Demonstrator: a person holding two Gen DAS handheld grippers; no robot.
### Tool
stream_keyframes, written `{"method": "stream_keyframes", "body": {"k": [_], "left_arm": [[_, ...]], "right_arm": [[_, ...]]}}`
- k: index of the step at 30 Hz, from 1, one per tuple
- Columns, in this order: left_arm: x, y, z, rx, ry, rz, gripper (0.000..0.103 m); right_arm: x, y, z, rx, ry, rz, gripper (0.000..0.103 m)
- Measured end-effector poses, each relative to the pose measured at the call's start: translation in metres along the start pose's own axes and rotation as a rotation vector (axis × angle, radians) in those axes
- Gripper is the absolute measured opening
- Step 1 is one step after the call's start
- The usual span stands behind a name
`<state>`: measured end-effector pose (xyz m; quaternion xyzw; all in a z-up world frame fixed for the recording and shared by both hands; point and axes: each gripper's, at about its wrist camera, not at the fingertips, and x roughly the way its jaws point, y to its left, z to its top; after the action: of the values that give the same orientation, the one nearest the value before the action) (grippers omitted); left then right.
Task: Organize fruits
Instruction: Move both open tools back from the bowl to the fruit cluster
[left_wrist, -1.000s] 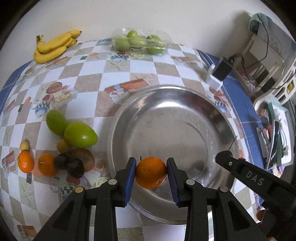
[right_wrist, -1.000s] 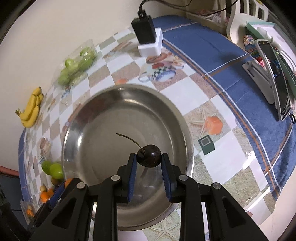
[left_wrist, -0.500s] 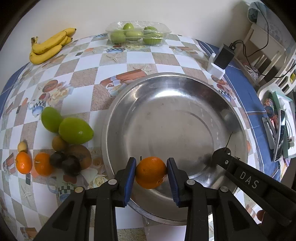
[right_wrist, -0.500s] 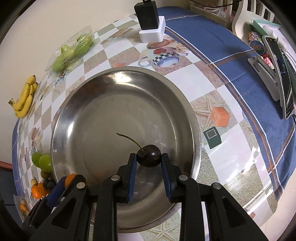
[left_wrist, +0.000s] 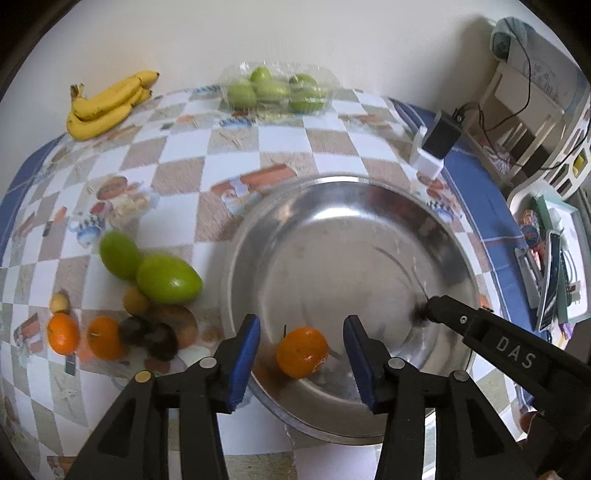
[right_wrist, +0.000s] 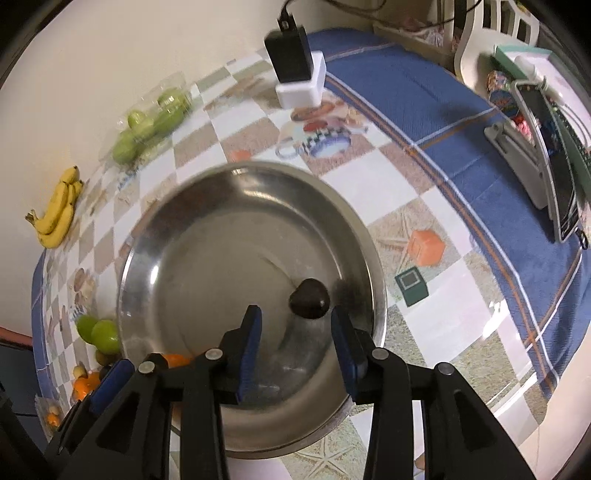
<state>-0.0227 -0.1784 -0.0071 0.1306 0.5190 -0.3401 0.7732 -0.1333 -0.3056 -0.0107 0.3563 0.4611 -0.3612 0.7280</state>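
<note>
A wide steel bowl (left_wrist: 332, 229) (right_wrist: 207, 221) sits on the checked tablecloth. Over its near rim my left gripper (left_wrist: 301, 363) has its jaws opening. A small orange (left_wrist: 302, 352) lies in the bowl between the blue pads, touching neither. My right gripper (right_wrist: 295, 338) also has its jaws opening above the bowl's right side. A dark cherry (right_wrist: 309, 298) lies loose in the bowl just ahead of its pads. In the left wrist view the right gripper's black finger reaches in from the right, and the cherry is a dark blur at its tip.
Left of the bowl lie two green mangoes (left_wrist: 168, 278), two more oranges (left_wrist: 62, 333), dark plums (left_wrist: 155, 338) and small brown fruits. Bananas (left_wrist: 107, 105) and a clear box of green fruit (left_wrist: 275, 92) sit by the wall. A black charger (right_wrist: 291, 59) and shelves stand at the right.
Both grippers have opened. The orange has dropped out of the left pads into the bowl, and the cherry has left the right pads and rests on the bowl's floor.
</note>
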Motion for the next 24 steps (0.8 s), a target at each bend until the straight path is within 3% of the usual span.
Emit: {"method": "stream_keyframes", "body": {"k": [5, 10, 13, 16, 19, 24], "left_arm": [[-0.013, 0.013, 0.005, -0.033, -0.024, 0.029, 0.053], [-0.009, 0.04, 0.005, -0.126, 0.008, 0.088, 0.058], [-0.001, 0.061, 0.001, -0.202, 0.061, 0.143, 0.065], [0.005, 0.079, -0.003, -0.258, 0.097, 0.201, 0.069], [0.009, 0.095, -0.007, -0.313, 0.111, 0.238, 0.077], [0.013, 0.11, -0.011, -0.354, 0.12, 0.296, 0.089]], "right_arm": [[-0.013, 0.003, 0.001, -0.01, -0.035, 0.009, 0.043], [-0.007, 0.006, 0.001, -0.028, -0.021, -0.001, 0.044], [-0.003, 0.011, -0.002, -0.065, -0.016, -0.016, 0.065], [0.004, 0.015, -0.005, -0.083, 0.0, -0.016, 0.066], [0.011, 0.019, -0.007, -0.105, 0.009, -0.029, 0.076], [0.018, 0.024, -0.01, -0.133, 0.021, -0.037, 0.08]]}}
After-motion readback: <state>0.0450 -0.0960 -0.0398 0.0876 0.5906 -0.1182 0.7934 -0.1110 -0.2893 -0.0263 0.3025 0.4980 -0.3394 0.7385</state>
